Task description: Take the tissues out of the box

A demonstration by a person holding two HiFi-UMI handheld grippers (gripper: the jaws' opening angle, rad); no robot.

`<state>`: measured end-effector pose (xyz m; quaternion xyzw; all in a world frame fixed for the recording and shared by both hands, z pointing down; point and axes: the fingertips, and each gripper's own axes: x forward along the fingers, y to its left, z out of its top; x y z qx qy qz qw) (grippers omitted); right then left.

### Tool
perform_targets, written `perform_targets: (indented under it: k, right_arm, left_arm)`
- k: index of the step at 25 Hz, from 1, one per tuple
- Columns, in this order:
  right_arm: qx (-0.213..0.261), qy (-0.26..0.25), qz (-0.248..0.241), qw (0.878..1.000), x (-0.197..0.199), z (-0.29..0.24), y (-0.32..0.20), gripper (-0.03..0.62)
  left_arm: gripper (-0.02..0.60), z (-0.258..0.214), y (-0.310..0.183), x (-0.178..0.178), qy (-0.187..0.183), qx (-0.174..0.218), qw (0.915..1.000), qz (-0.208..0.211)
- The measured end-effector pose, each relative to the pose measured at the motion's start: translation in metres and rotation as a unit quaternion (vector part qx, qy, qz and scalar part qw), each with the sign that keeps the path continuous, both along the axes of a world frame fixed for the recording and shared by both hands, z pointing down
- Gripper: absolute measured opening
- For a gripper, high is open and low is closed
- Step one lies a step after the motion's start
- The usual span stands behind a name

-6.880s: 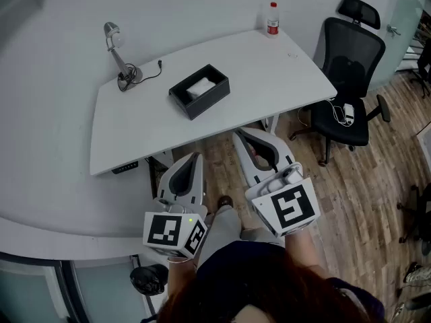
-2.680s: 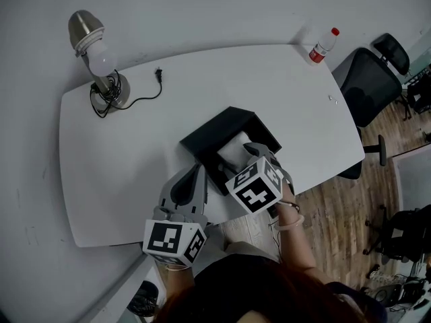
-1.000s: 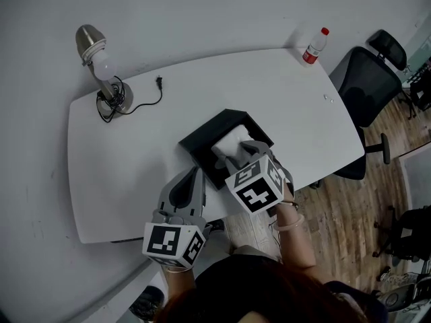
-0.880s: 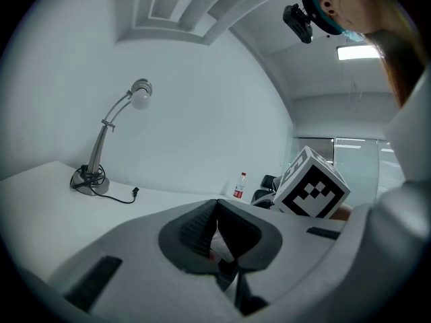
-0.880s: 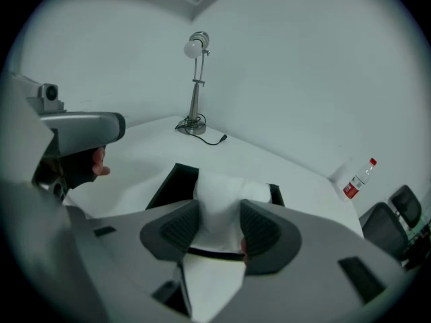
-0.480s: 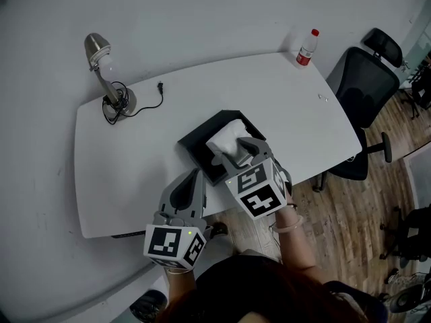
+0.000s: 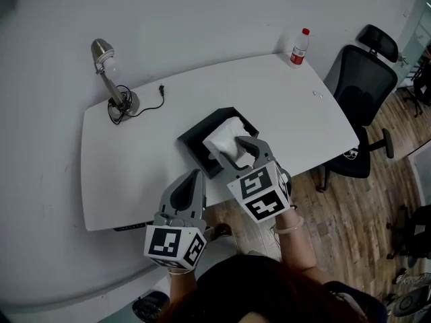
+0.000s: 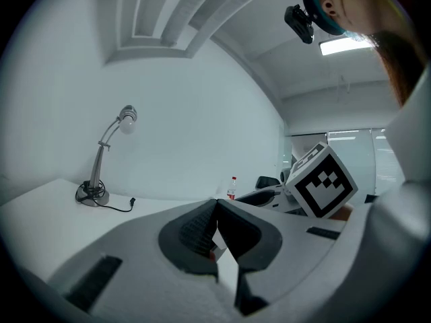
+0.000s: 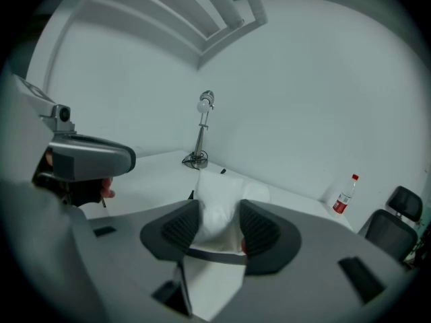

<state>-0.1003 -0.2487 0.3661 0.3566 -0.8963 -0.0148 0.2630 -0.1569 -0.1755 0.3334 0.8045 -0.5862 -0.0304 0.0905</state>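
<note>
A black open box [image 7: 194, 149] stands on the white table [image 7: 135, 180]. A white stack of tissues [image 7: 223, 136] hangs just above the box's opening, and my right gripper [image 7: 236, 151] is shut on it. In the right gripper view the tissues [image 9: 217, 207] fill the gap between the two dark pads, with the stack's top sticking out past them. My left gripper [image 7: 195, 175] hovers at the table's near edge, left of the box, shut with nothing in it; its tips [image 8: 215, 204] meet in the left gripper view.
A desk lamp [image 7: 108, 73] with a loose cord stands at the table's far left. A bottle with a red cap [image 7: 297, 46] is at the far right corner. A black office chair [image 7: 360, 93] stands on the wood floor to the right.
The right gripper has risen with the tissues, lifting the stack up out of the box. The left gripper has stayed where it was, and the head view has pulled back.
</note>
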Motion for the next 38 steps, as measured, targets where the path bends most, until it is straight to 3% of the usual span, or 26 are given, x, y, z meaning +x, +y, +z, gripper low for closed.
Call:
perform_targets:
  k: [10,38]
  right_arm:
    - [0.049,-0.011,-0.003,0.999,0.025,-0.021,0.03,0.199]
    - [0.098,-0.081,-0.019,0.992,0.091,-0.057,0.129,0.199]
  left_arm:
    - [0.021,-0.015,0.034,0.022,-0.016,0.016,0.9997,-0.001]
    - [0.021,-0.033,0.125,0.086,-0.043,0.042,0.9982,-0.003]
